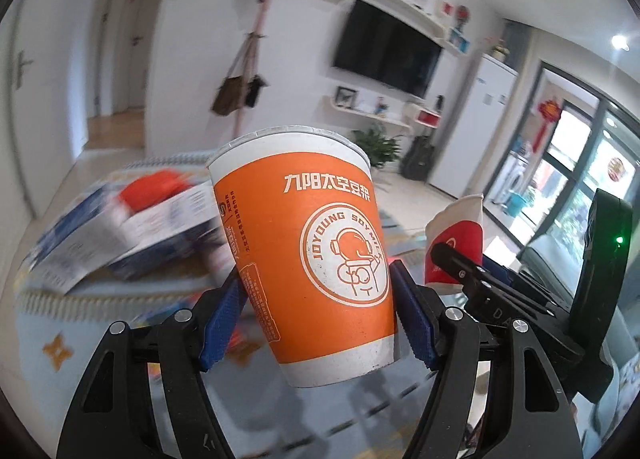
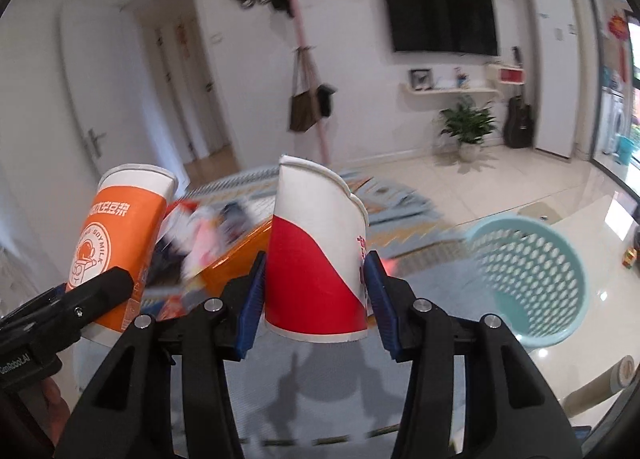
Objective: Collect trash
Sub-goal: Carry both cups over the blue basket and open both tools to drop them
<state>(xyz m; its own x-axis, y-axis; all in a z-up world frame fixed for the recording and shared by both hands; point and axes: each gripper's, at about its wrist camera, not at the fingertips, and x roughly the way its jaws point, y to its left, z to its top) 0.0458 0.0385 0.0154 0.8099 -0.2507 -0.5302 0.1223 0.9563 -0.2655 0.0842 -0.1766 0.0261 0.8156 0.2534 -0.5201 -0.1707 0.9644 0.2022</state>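
Orange paper cup (image 1: 304, 255), printed with a soy-milk astronaut logo, sits frame centre in the left wrist view, tilted with its rim toward upper left; interior not visible. Left gripper (image 1: 318, 317) is clamped on its lower body, blue pads pressing both sides. Red-and-white paper cup (image 2: 316, 255), rim crumpled and dented, sits centre in the right wrist view, clamped in the right gripper (image 2: 314, 307); interior not visible. Light-blue perforated basket (image 2: 532, 279) stands at right of that view; contents cannot be told. Blurred boxes and packaging (image 1: 120, 235) lie at mid left behind the orange cup. Patterned rug (image 2: 400, 199) covers the floor beyond. Both grippers point forward and slightly down, side by side, cups held clear of the surface below.
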